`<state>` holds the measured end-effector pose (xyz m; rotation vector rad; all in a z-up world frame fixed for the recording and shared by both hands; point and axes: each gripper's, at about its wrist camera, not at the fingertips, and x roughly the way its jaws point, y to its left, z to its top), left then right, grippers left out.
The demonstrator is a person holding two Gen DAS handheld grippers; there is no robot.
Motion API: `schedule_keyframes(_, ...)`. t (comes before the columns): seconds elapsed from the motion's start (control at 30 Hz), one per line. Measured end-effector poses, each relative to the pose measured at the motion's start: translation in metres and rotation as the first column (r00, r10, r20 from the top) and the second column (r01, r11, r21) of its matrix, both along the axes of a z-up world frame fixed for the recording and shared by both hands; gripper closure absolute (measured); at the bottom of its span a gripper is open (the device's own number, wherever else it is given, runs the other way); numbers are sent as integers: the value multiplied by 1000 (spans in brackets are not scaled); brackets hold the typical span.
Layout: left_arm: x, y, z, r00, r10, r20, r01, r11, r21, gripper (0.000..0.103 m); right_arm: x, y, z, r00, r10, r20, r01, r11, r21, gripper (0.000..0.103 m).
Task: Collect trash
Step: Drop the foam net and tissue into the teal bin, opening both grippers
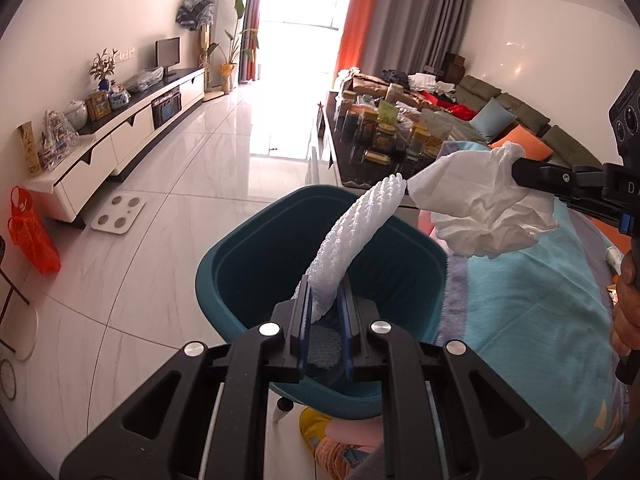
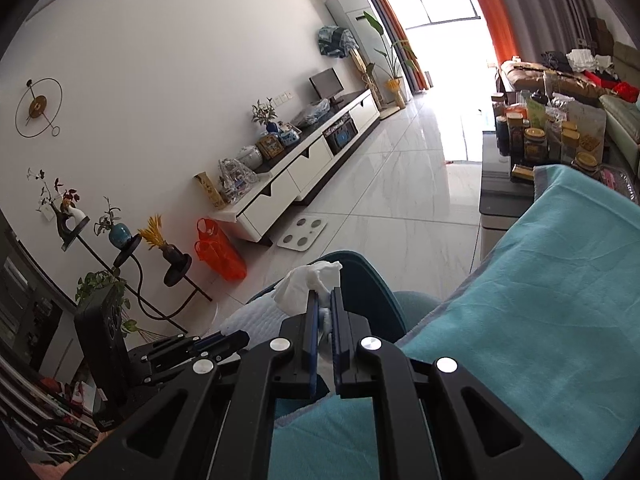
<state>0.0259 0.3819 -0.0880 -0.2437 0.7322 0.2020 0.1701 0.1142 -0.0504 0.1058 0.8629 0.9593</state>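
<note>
Trash is in both grips above the teal bin (image 1: 248,264): the left gripper (image 1: 323,312) pinches a white foam net (image 1: 352,232) over the opening, and the right gripper (image 2: 325,312) clamps a crumpled tissue (image 1: 480,208) near the rim. Dropping seems next: shift the tissue over the bin, then part both jaws.

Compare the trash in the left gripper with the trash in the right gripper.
The foam net is a long ribbed sleeve standing up stiffly from the left gripper; the tissue is a crumpled, shapeless wad hanging from the right gripper. Both are white, clamped, and near the bin.
</note>
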Motion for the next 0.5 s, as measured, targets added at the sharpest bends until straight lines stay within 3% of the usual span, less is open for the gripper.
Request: schedule_keyframes(0.5, 32, 11, -34, 997, 40, -67, -42, 999, -30, 88, 13, 54, -45, 996, 11, -85, -20, 994, -110, 95)
